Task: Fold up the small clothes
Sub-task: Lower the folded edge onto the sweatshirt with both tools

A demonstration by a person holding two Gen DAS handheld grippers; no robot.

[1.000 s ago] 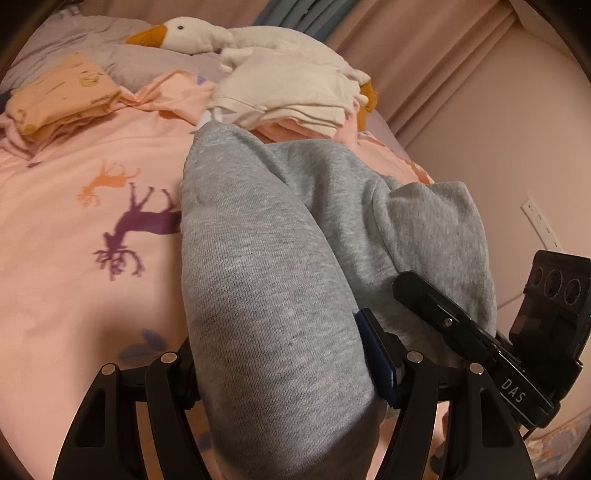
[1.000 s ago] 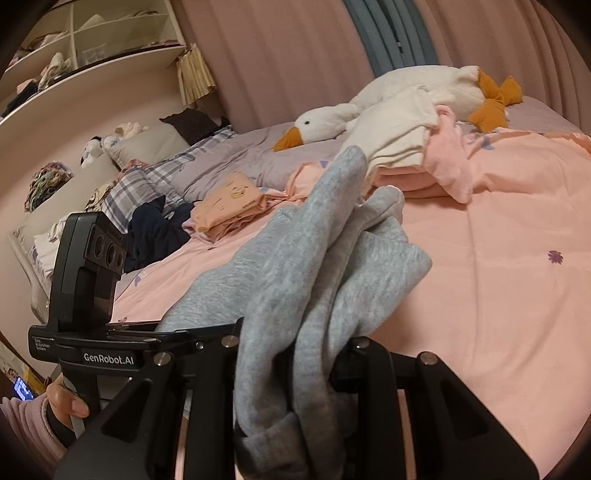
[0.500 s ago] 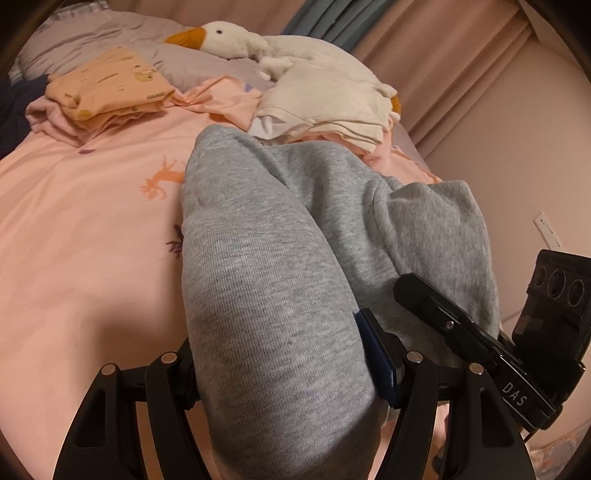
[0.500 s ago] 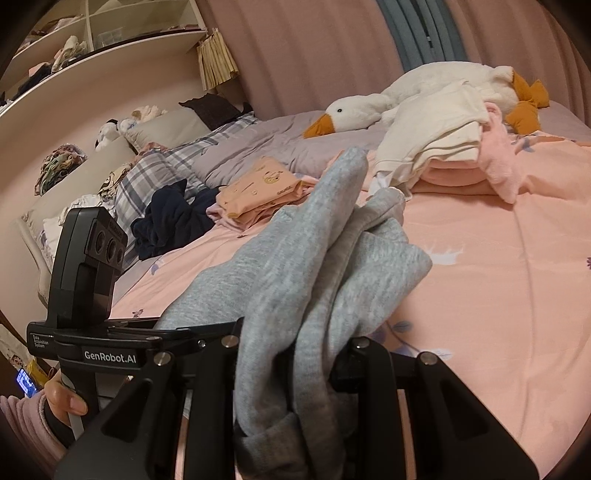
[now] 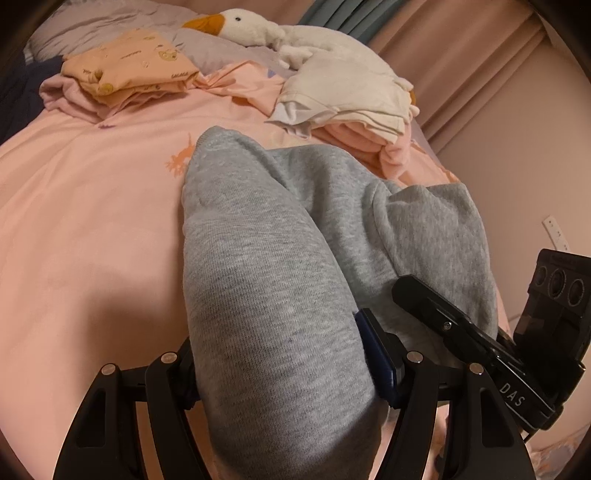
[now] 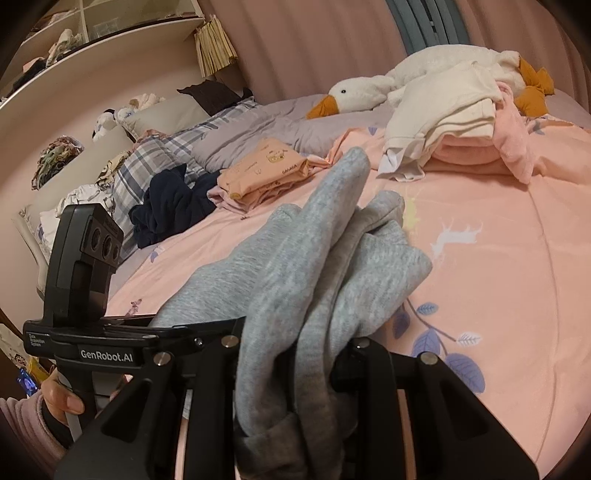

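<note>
A grey sweatshirt-knit garment (image 5: 266,266) hangs bunched between both grippers above the pink bed. My left gripper (image 5: 284,373) is shut on one thick fold of it; the cloth hides the fingertips. My right gripper (image 6: 291,354) is shut on another bunch of the same grey garment (image 6: 314,266), which drapes forward over its jaws. The right gripper's body shows at the lower right of the left wrist view (image 5: 480,343); the left gripper's body shows at the left of the right wrist view (image 6: 85,280).
The pink duvet (image 5: 85,206) spreads below. A folded orange garment (image 5: 129,70) lies on a pink pile far left. A cream and pink pile (image 5: 347,96) sits by a goose plush (image 5: 258,26). A dark navy heap (image 6: 170,206) lies near the pillows.
Both grippers have carried the grey garment back from the piles and toward the bed's foot; the goose and folded piles look farther off. Both grips are unchanged.
</note>
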